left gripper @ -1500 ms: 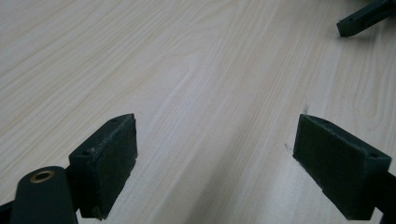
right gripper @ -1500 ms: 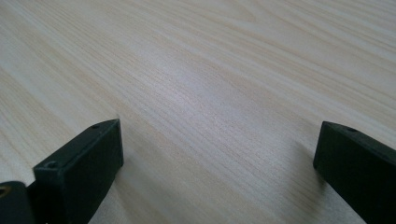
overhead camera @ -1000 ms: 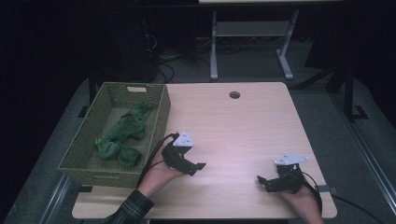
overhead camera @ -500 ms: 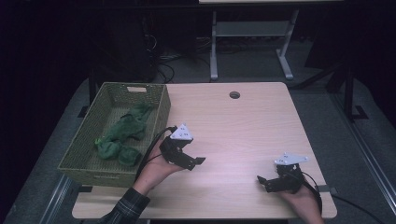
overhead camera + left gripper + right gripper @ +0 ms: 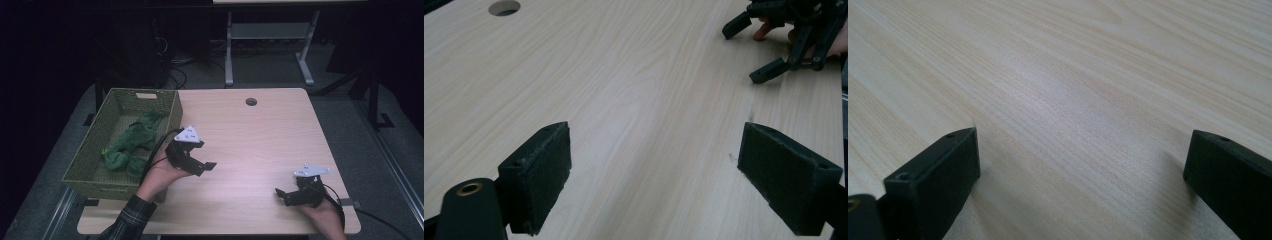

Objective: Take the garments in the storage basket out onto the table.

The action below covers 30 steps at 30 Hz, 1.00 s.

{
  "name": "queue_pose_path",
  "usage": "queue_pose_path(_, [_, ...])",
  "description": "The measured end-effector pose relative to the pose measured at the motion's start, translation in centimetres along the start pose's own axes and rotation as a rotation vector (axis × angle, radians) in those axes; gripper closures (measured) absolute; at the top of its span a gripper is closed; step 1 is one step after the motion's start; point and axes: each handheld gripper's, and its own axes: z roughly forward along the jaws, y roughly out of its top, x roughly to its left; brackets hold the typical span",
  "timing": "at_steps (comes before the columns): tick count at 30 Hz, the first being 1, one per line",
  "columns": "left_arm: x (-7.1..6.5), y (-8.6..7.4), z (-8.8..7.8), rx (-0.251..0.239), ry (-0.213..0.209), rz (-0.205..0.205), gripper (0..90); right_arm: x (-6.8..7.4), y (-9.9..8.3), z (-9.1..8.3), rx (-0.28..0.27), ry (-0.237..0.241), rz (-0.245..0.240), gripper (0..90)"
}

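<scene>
While both jaws gape empty, green cloth (image 5: 131, 145) fills the basket (image 5: 90, 165).

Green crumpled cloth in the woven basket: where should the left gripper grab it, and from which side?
Judging by the pose, pinch a raised fold of the green crumpled cloth from straight above; the woven olive basket has tall walls that block a sideways approach. The left gripper is open, beside the basket.

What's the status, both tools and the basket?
Left tool open, empty, beside basket. Right tool open, empty, low over table. Green cloth in basket, untouched. Nothing between the tools.
</scene>
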Motion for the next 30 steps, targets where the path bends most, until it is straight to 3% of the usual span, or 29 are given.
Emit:
queue_pose_path(19, [3.2, 0.0, -4.9, -0.021, 0.068, -0.023, 13.5, 0.0, 0.0, 0.0, 0.001, 0.000, 0.001, 1.2])
queue_pose_path(30, [5.3, -1.5, -8.0, -0.038, 0.134, -0.079, 14.6, 0.0, 0.0, 0.0, 0.000, 0.000, 0.003, 1.2])
